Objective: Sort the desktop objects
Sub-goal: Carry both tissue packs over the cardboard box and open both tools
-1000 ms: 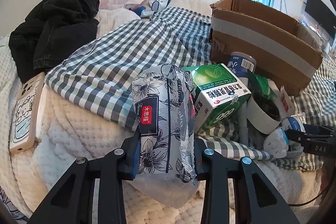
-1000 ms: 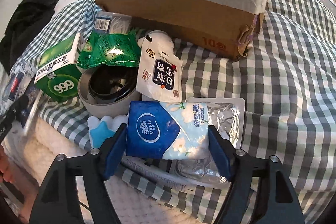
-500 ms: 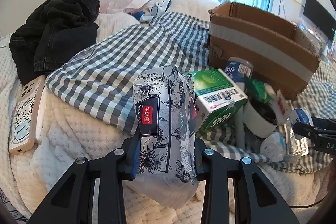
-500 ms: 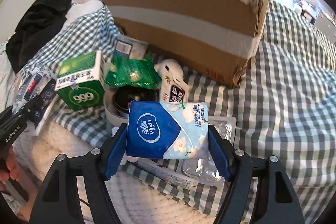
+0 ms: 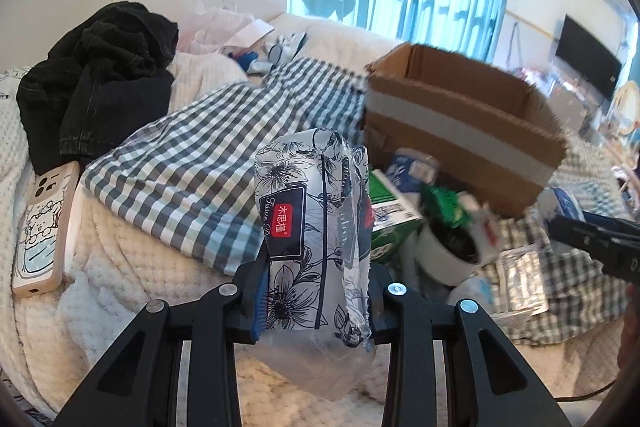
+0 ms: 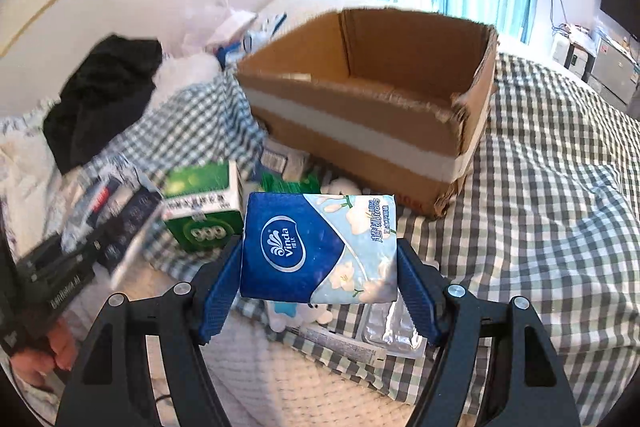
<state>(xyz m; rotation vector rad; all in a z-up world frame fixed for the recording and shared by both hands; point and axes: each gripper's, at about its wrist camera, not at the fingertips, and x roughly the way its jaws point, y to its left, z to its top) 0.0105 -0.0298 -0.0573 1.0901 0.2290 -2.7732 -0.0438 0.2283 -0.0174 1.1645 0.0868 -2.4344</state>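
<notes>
Both hands are higher than a second ago. In the right wrist view the cardboard box [image 6: 360, 115] was a wall filling the top of the picture; now its open top and bare inside show. In the left wrist view the box sits lower and its inner walls are visible too. The clutter in front of the box looks smaller and blurred, and has not shifted on the cloth.

Left gripper [image 5: 316, 291]: jaws fairly narrow, clamped on the floral tissue pack [image 5: 312, 239]. The pack stands upright between the fingers, wrapper crumpled, clear plastic end hanging below the jaws. Same hold as before.

Right gripper [image 6: 318, 291]: jaws wide, blue pads pressed on both short ends of the blue Vinda tissue pack [image 6: 316, 247]. The pack lies crosswise, logo up, clear of the bed, nearer the camera than the box. Grip unchanged.

On the checked cloth [image 6: 540, 187] near the box front: the green 999 box [image 6: 204, 211], a green sachet [image 6: 288, 183], a foil blister pack [image 6: 392, 327] under the right gripper. A phone [image 5: 42, 223] lies on the white blanket [image 5: 132, 291] at left, black clothes [image 5: 100, 79] behind it. A person's fingers [image 6: 44, 359] show at the lower left, on the left gripper's handle.
</notes>
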